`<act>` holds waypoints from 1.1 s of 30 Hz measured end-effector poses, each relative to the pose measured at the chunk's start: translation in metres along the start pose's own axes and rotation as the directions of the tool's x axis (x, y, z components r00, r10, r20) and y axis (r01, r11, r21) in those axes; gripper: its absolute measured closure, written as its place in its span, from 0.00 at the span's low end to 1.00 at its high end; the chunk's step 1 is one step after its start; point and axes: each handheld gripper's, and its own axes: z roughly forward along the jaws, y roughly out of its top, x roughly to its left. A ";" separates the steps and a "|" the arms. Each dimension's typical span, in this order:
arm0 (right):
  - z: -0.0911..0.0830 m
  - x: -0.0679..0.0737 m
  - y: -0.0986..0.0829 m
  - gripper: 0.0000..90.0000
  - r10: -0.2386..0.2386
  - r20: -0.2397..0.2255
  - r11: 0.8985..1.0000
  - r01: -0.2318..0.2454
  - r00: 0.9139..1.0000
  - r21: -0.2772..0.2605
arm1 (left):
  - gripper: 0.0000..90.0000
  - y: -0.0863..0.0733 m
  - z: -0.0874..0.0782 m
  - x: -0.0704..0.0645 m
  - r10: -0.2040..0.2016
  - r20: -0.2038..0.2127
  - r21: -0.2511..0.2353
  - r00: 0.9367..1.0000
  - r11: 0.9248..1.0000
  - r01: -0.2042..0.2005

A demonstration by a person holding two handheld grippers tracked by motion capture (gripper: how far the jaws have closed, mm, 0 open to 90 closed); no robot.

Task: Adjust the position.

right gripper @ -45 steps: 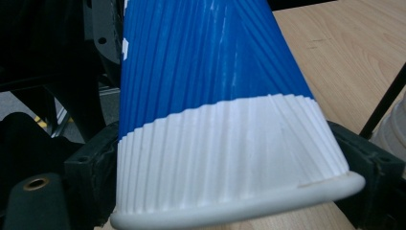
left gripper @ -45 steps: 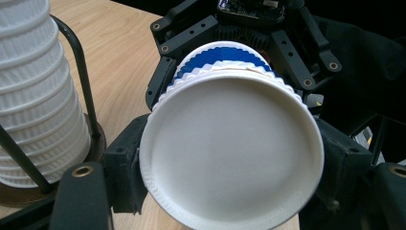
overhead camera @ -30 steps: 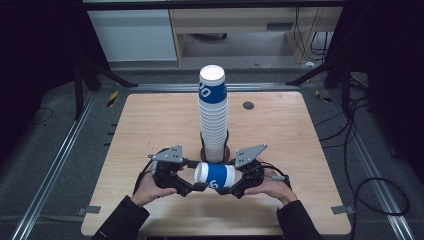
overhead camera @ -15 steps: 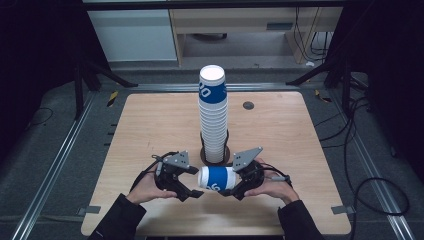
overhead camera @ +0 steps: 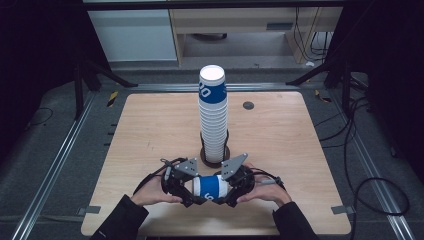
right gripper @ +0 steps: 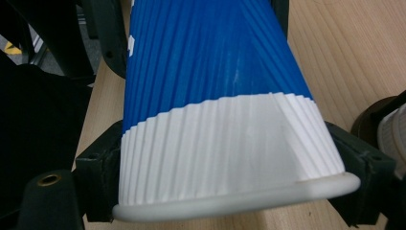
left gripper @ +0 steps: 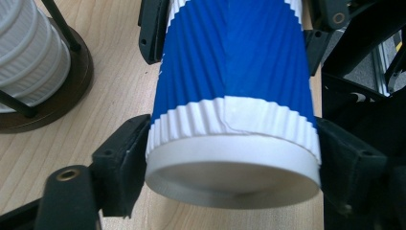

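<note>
Holding the cup [overhead camera: 210, 186] between both grippers, you have it lying on its side close to the table's [overhead camera: 150, 125] near edge, about midway along it. Your left gripper [overhead camera: 186, 187] has its jaws pressed against the cup's narrow base end; in the left gripper view the base [left gripper: 233, 178] faces the camera with a jaw tight on each side. Your right gripper [overhead camera: 231, 189] is clamped on the wide rim end, and the right gripper view shows the rolled rim [right gripper: 239, 198] squeezed to an oval between its jaws.

Room to move: little table lies between your hands and the near edge, while the left and right sides stand bare out to their edges. Just beyond the cup, toward the far edge, the stack [overhead camera: 213, 112] of like cups rises tall in its holder [overhead camera: 215, 155], near the grippers but not touching them. A small dark disc [overhead camera: 248, 105] lies toward the far right corner.

Writing: white characters show on the blue band of the top cup and on the held cup, too partial to read.

The held cup's inside cannot be seen.
</note>
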 end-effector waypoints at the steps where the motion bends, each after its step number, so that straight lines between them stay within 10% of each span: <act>1: 0.000 0.000 0.000 0.18 -0.001 0.002 1.000 0.001 1.000 0.001 | 0.25 0.000 0.000 0.000 -0.002 0.003 -0.004 1.000 1.000 0.002; 19: -0.010 -0.004 0.001 0.09 0.034 0.021 0.997 -0.033 0.999 -0.066 | 0.31 -0.004 -0.011 0.005 -0.007 -0.005 -0.043 1.000 0.999 0.007; 26: -0.039 -0.010 0.000 0.09 0.097 0.077 0.978 -0.081 0.992 -0.192 | 0.31 -0.010 -0.025 0.013 -0.032 -0.037 -0.094 0.999 0.995 0.028; 33: -0.058 -0.015 -0.006 0.08 0.149 0.103 0.953 -0.115 0.983 -0.280 | 0.31 -0.012 -0.036 0.015 -0.054 -0.040 -0.227 0.998 0.973 0.043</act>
